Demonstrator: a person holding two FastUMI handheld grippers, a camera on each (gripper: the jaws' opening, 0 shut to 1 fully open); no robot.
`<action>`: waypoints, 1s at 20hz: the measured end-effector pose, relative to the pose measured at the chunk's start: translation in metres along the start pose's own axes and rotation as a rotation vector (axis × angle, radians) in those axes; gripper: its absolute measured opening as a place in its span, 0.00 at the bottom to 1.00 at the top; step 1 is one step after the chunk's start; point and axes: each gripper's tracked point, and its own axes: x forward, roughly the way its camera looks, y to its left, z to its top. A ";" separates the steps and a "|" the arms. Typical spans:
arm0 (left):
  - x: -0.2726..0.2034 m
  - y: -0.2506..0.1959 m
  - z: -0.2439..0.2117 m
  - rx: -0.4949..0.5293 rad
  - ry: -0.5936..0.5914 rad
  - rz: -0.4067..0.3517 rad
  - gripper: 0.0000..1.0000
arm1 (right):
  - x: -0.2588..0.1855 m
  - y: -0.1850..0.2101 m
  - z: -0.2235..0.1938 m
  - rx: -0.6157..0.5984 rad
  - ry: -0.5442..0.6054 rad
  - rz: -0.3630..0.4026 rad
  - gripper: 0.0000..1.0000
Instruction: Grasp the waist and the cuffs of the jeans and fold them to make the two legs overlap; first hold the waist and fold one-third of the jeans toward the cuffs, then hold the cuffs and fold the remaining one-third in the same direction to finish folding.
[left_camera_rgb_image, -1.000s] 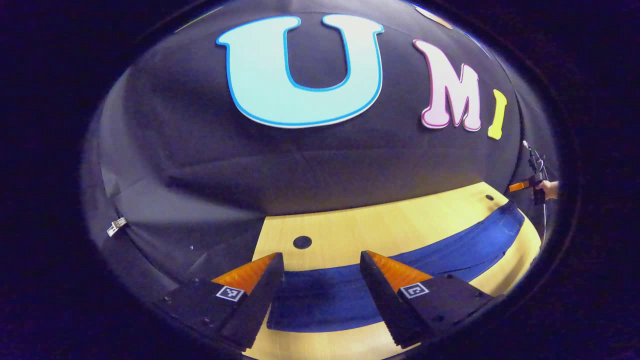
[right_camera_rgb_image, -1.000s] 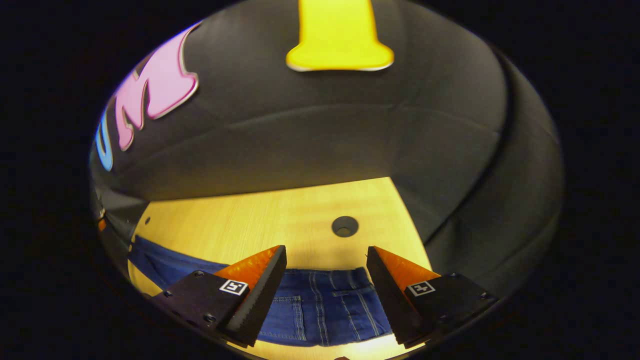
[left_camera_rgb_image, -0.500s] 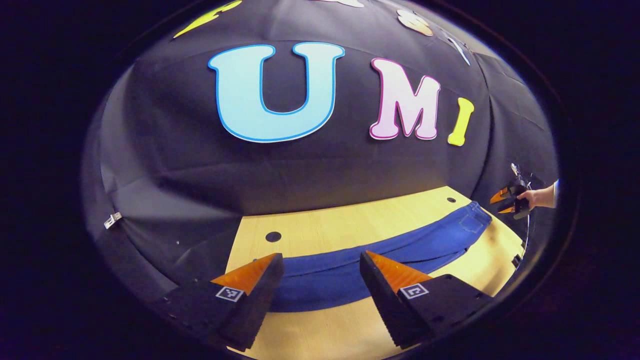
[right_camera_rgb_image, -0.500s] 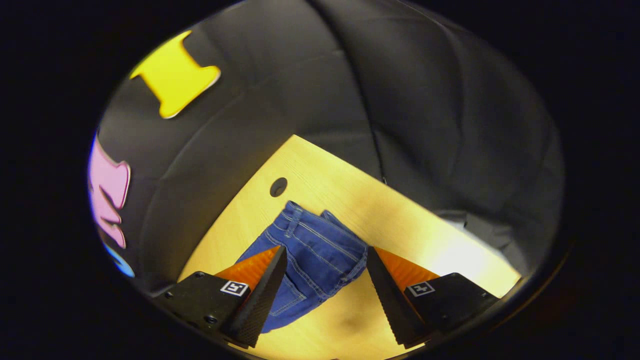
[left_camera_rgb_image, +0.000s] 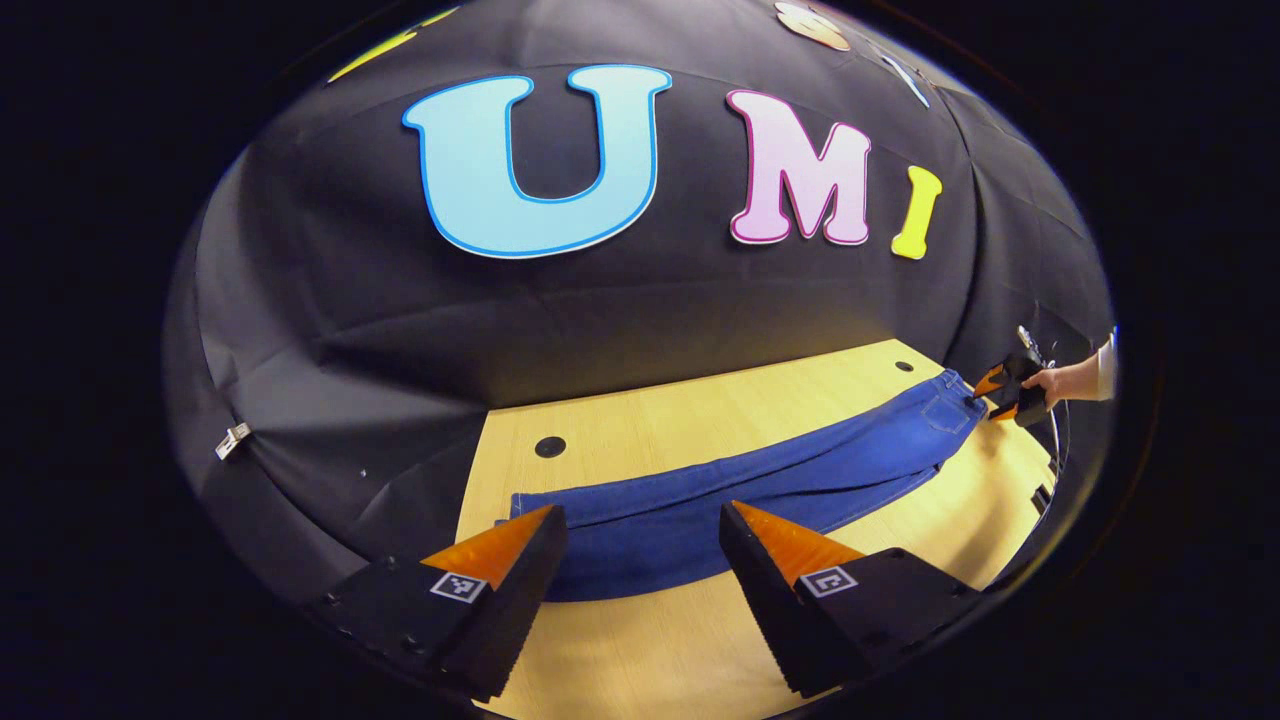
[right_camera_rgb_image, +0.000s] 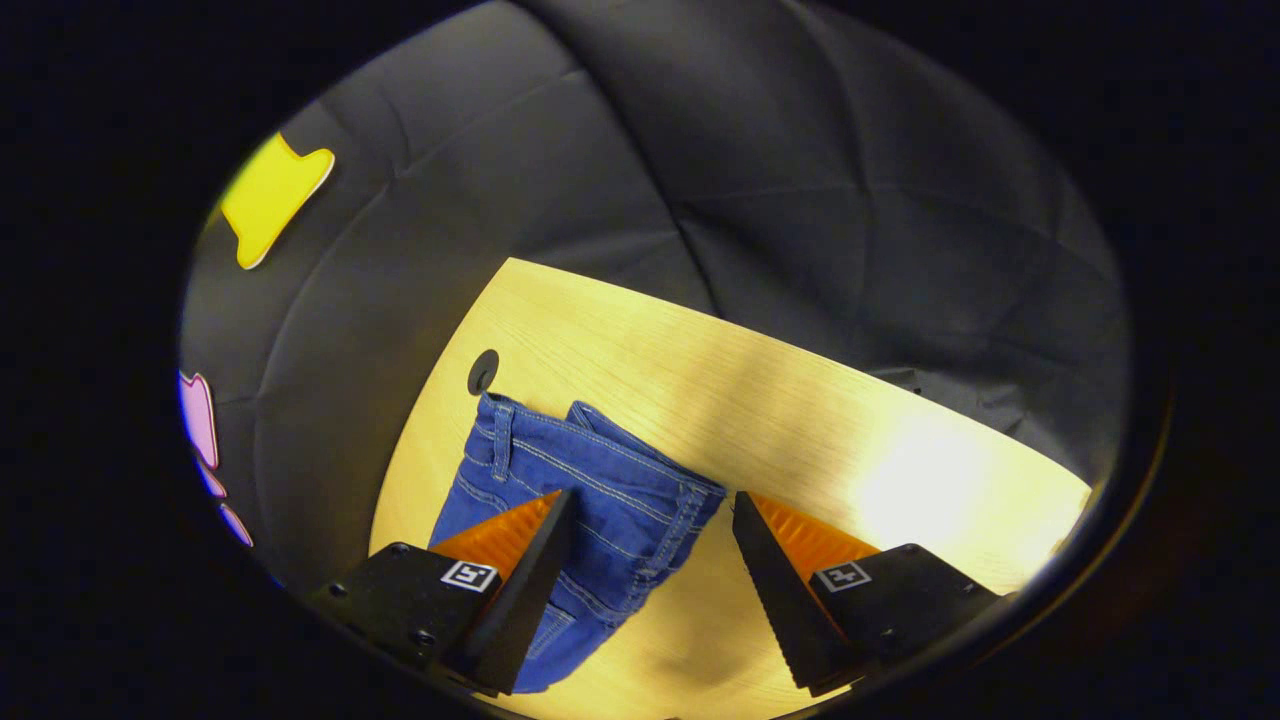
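Table (left_camera_rgb_image: 640, 440) fills the lower frame; jeans (left_camera_rgb_image: 760, 480) lie across it full length, legs seemingly overlapped, both thirds still to fold. Left gripper (left_camera_rgb_image: 640, 545), jaws apart, hovers at the cuffs, lower centre. Right gripper (right_camera_rgb_image: 650, 530), jaws apart, straddles the waist (right_camera_rgb_image: 600, 460), stitching visible there.

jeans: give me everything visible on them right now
The jeans are blue denim with pale contrast stitching, lying flat and stretched lengthwise on the wooden table. They look already folded lengthwise, one leg over the other. In the right gripper view the waist end shows a waistband, a belt loop and seams, next to a round hole in the table. The right gripper hangs open over that end; the left gripper hangs open over the cuff end.
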 end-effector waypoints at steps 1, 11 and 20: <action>0.002 0.000 -0.005 -0.005 0.010 0.005 0.98 | 0.004 0.003 0.000 -0.024 -0.004 -0.003 0.99; 0.009 0.001 -0.017 -0.023 0.039 0.011 0.98 | 0.013 0.018 -0.008 -0.221 -0.013 -0.011 0.17; -0.012 0.019 -0.026 -0.034 0.019 0.018 0.98 | -0.144 0.118 0.010 -0.439 -0.312 0.272 0.14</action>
